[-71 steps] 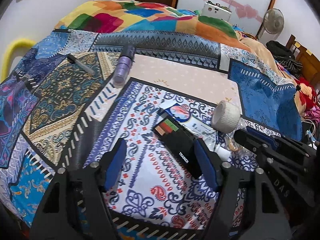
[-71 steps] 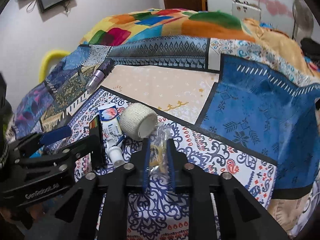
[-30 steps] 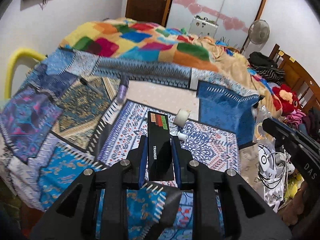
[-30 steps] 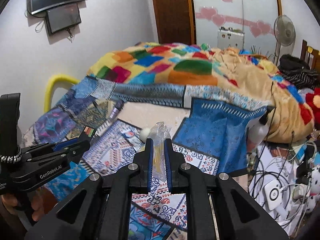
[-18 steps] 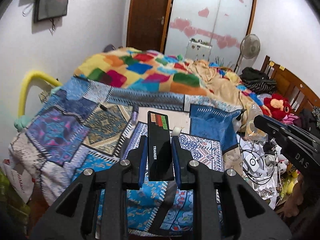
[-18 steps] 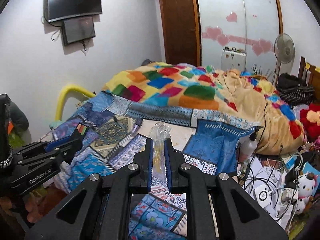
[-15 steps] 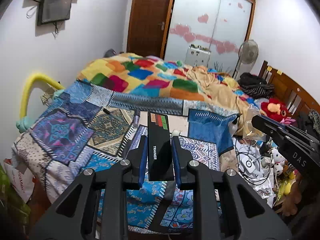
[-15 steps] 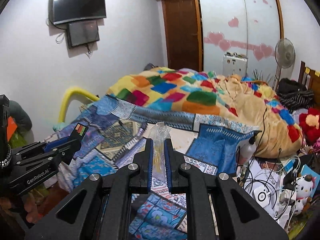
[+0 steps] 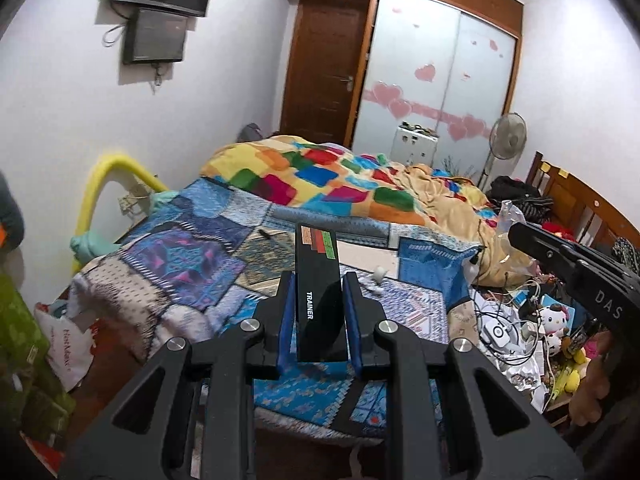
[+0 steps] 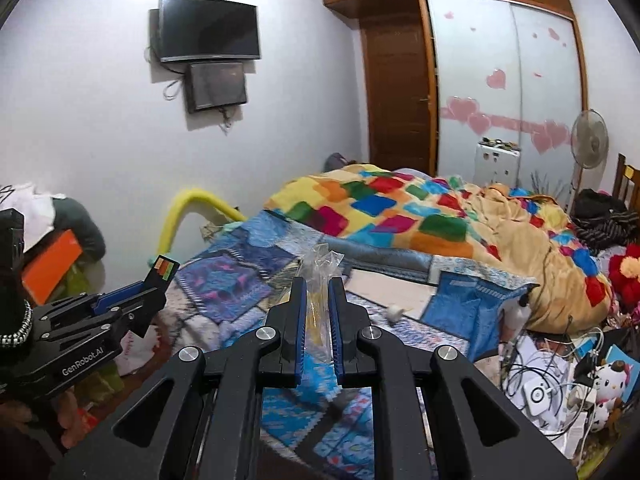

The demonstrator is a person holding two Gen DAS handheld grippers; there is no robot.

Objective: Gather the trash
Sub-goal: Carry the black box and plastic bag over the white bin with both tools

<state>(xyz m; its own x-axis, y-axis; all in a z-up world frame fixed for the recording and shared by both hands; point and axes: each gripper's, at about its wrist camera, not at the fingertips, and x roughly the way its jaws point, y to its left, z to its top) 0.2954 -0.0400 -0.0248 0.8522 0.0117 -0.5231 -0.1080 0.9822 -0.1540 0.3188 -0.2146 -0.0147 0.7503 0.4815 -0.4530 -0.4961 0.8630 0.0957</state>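
Carry step: left gripper (image 9: 319, 320) clamped on black box (image 9: 319, 292), right gripper (image 10: 318, 320) on clear plastic wrapper (image 10: 320, 280); next needs a bin, none visible.

A black box (image 9: 320, 300) lettered "TRAINER" stands upright between fingers (image 9: 286, 320); a crumpled clear wrapper (image 10: 319, 304) likewise.

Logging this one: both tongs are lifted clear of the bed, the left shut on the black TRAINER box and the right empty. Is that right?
Not quite. The right tongs are not empty: the right wrist view shows them shut on a clear plastic wrapper. The rest holds: both are clear of the bed, and the left tongs are shut on the black TRAINER box.
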